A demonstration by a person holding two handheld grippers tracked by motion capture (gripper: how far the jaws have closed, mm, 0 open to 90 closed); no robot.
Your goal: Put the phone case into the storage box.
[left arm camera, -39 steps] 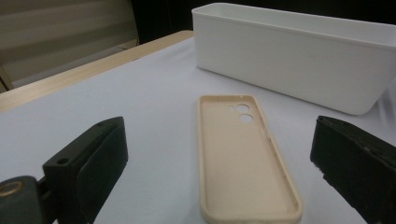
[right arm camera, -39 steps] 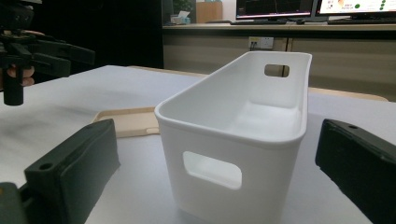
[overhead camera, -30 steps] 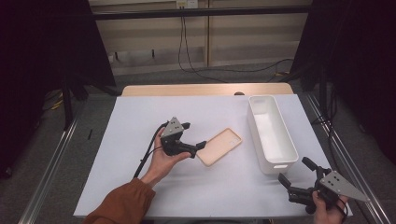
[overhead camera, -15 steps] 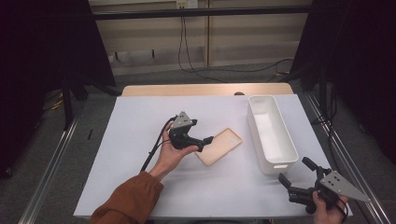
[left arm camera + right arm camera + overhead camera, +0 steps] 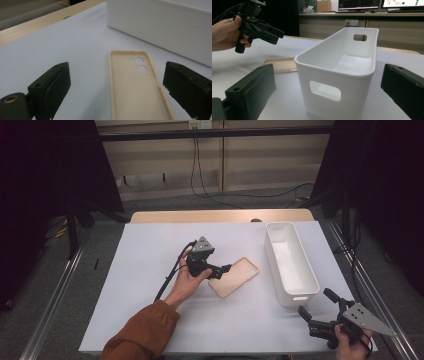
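A beige phone case (image 5: pixel 236 276) lies inside-up at the middle of the white-covered table. My left gripper (image 5: pixel 221 271) hovers open over the case's near-left end. In the left gripper view the phone case (image 5: pixel 136 85) lies flat on the table below and between the jaws of my left gripper (image 5: pixel 117 75), camera holes at its far end. A white bin (image 5: pixel 291 297) stands empty to the right of it. My right gripper (image 5: pixel 316 304) is open at the table's front right, and in the right gripper view my right gripper (image 5: pixel 329 72) faces the short end of the bin (image 5: pixel 337 75).
The left gripper's black cable (image 5: pixel 170 275) trails over the sheet toward the front. A bare wooden strip (image 5: pixel 220 216) runs along the table's far edge. Metal rails (image 5: pixel 50 320) flank both sides. The other hand's gripper (image 5: pixel 265 31) is raised above the case (image 5: pixel 280 65).
My left gripper has moved right and turned toward the phone case, and its jaws now stand over the case's end. The right gripper, case and bin have stayed put.
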